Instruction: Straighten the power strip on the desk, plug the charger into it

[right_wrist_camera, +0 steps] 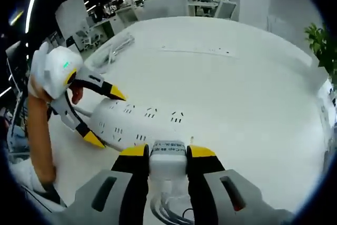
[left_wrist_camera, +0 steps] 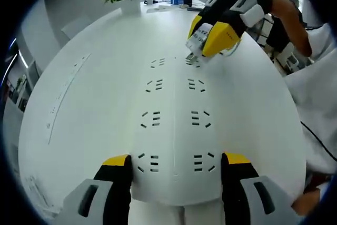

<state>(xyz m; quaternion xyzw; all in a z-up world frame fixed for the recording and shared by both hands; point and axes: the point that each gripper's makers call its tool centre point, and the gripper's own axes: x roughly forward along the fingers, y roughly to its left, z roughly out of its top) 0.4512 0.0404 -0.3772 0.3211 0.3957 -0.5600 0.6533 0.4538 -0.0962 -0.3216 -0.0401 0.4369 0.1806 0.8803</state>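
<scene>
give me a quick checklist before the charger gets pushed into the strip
1. Charger held: ok. The right hand-held gripper is shut on the white charger.
2. Strip steadied: ok. The left hand-held gripper has its jaws on both sides of the near end of the power strip.
3. Charger over a socket: ok. It sits at the strip's far end, right-hand row, in the left gripper view.
4. Prongs lined up with slots: cannot tell, the contact point is hidden.
5. Charger cable free: cannot tell. It loops below the charger and runs out of the right gripper view.
6. Strip straight on the desk: cannot tell.
</scene>
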